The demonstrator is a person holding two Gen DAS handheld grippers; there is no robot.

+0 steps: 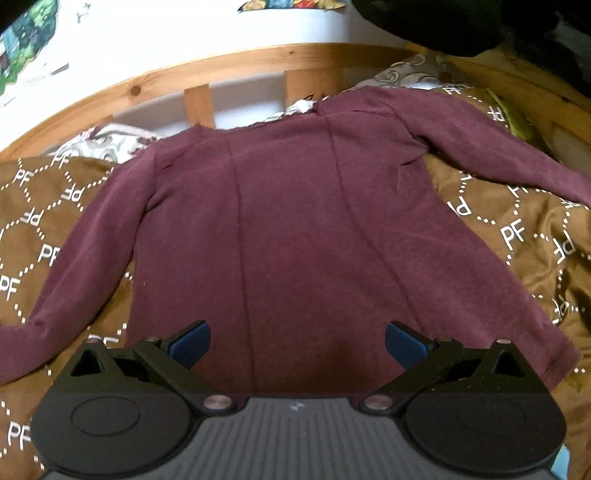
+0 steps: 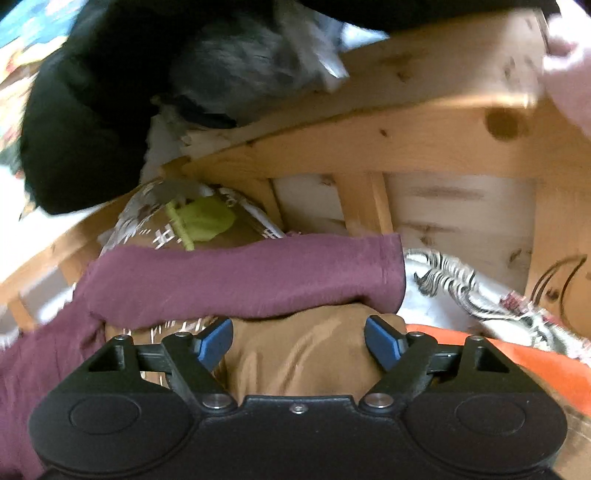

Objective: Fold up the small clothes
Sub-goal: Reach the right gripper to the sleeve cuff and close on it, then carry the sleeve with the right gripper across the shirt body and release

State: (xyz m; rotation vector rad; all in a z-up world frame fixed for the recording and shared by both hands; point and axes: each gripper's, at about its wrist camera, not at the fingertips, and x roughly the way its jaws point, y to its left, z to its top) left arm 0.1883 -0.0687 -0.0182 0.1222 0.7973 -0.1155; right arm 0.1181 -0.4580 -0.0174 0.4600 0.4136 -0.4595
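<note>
A maroon top (image 1: 295, 229) lies flat, sleeves out, on a brown bedspread (image 1: 44, 229) inside a wooden bed frame (image 1: 236, 62); no containers show. It looks soft, light and limp, best pinched at hem, shoulders or cuff (image 2: 391, 273). The left hand-held gripper (image 1: 297, 345) over the hem and the right hand-held gripper (image 2: 298, 341) near the cuff both gape, holding nothing.

Left wrist view: the maroon long-sleeved knit top (image 1: 295, 221) loses its near hem behind the black gripper body; we see its left cuff run off the left edge and its right sleeve off the right. The dark bundle of cloth (image 1: 461, 22) far right is cropped by the top edge, unidentifiable.

Right wrist view: motion-blurred throughout. The pale wooden bed frame (image 2: 406, 140) smears; the lime-green item (image 2: 207, 219) stays unreadable; the orange fabric (image 2: 535, 365) is cut off right.
</note>
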